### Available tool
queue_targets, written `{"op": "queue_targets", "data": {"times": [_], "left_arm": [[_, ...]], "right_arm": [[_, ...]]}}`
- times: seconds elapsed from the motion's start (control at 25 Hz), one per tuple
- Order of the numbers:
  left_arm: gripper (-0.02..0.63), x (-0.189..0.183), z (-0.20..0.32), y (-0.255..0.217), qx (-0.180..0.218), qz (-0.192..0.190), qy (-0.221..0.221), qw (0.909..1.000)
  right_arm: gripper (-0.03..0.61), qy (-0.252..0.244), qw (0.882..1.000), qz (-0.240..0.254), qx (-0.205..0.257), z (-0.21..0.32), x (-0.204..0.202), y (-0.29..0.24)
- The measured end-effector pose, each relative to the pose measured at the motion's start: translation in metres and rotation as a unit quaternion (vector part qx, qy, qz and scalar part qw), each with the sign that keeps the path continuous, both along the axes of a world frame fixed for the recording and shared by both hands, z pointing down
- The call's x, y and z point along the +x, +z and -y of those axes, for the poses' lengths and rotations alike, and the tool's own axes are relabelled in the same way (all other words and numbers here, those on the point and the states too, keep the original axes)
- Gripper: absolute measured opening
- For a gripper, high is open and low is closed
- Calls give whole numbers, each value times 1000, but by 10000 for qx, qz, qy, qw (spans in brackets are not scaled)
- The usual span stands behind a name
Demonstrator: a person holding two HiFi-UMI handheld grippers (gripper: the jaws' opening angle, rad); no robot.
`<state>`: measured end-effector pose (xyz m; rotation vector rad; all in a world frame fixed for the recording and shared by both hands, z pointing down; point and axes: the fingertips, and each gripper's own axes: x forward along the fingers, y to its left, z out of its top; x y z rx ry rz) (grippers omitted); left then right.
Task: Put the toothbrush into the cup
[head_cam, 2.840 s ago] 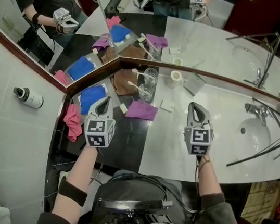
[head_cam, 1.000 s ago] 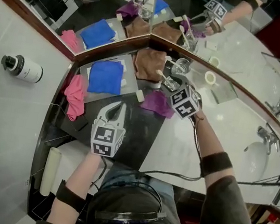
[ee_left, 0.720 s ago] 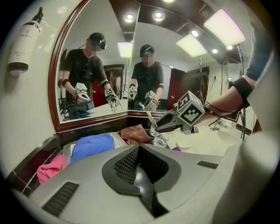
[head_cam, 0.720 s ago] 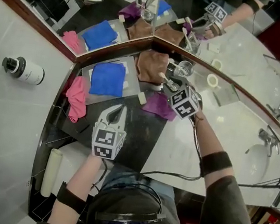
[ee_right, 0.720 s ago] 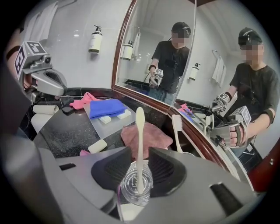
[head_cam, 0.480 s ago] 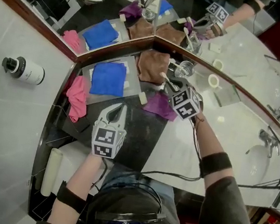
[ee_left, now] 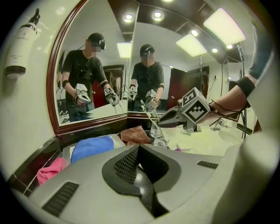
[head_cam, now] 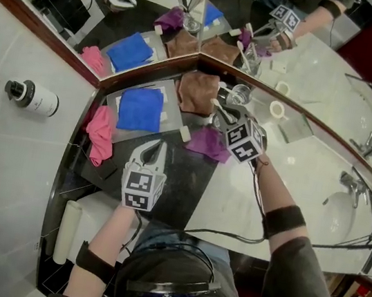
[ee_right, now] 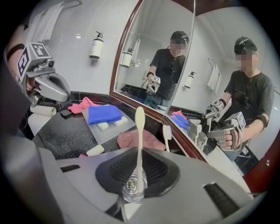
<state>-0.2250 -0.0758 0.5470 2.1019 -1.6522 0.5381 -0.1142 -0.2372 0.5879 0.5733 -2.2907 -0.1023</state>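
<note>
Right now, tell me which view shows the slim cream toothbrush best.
Right gripper view: the slim cream toothbrush stands centred and large between the right tool's jaws, just closed on it. Head view shows a short piece by that tool; left gripper view, a distant sliver.

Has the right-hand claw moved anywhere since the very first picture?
Yes. The right claw went from well right of the purple cloth to the glass cup behind it. Its jaws have just been closing on the toothbrush.
</note>
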Motion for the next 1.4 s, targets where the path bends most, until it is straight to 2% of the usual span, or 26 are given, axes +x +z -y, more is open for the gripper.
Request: {"op": "queue_targets", "data": {"times": [0.4, 0.6, 0.84, 1.0, 1.16, 1.4], "left_arm": [[0, 12, 15, -30, 281, 106, 88, 9995], [0, 14, 23, -43, 471, 251, 90, 9985], [0, 29, 27, -57, 600, 226, 168, 9978], [0, 43, 25, -62, 655, 196, 230, 9974], [0, 54, 21, -57, 602, 246, 313, 9974], [0, 64, 11, -45, 455, 251, 359, 9980]], "right_arm": [[60, 286, 9972, 583, 370, -2, 19, -70], [60, 560, 9924, 990, 476, -10, 40, -110], [61, 826, 9865, 1345, 434, -32, 72, -139], [61, 1057, 9817, 1580, 85, -49, 91, -141], [61, 1324, 9733, 1755, -658, -72, 108, -116], [61, 1725, 9433, 1927, -2083, -120, 118, -57]]}}
